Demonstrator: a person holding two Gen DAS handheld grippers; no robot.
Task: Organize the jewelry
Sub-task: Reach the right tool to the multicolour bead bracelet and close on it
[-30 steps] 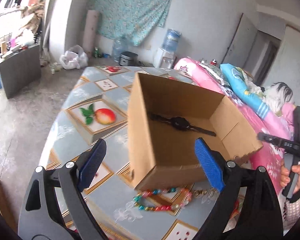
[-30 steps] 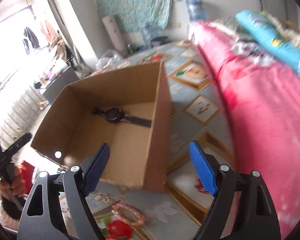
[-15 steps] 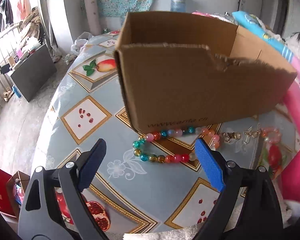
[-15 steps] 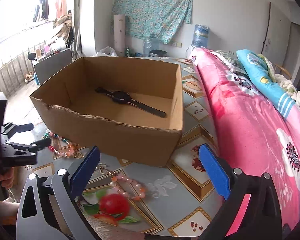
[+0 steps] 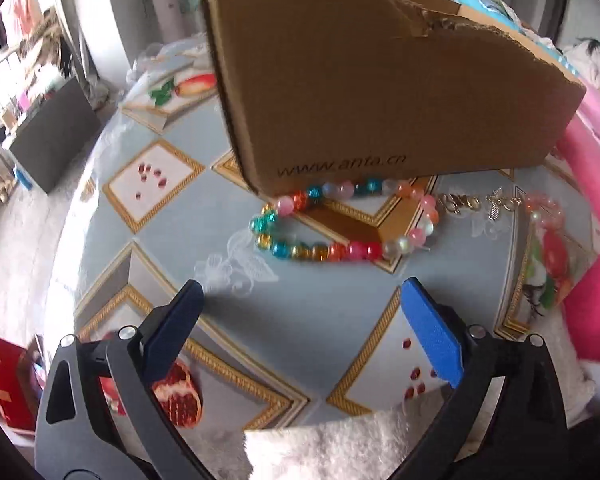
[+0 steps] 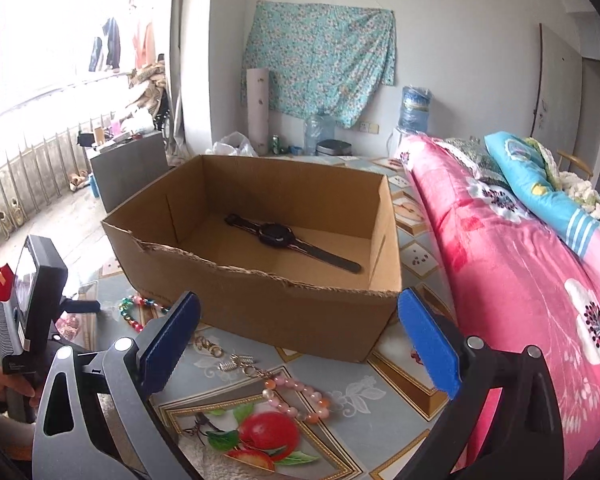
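Fruit-patterned tabletop (image 5: 300, 320), pink bedding (image 6: 520, 280) alongside. Cardboard box (image 6: 260, 304) stands on it; black watch (image 6: 284, 238) lies flat inside. Multicoloured bead bracelet (image 5: 340, 224) rests on the cloth, touching the box's front base. Pink bead bracelet (image 6: 296, 394) and small metal clasps (image 6: 236, 362) lie just beside it. Left hand-held gripper (image 5: 300, 300) hangs near the multicoloured beads, jaws spread, holding nothing. Right hand-held gripper (image 6: 296, 312) likewise spread wide, empty.

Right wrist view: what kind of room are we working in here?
Most likely a lived-in bedroom in a home. A bed with a pink floral quilt runs along the table, laundry hangs by the window, and a water dispenser bottle stands at the far wall.
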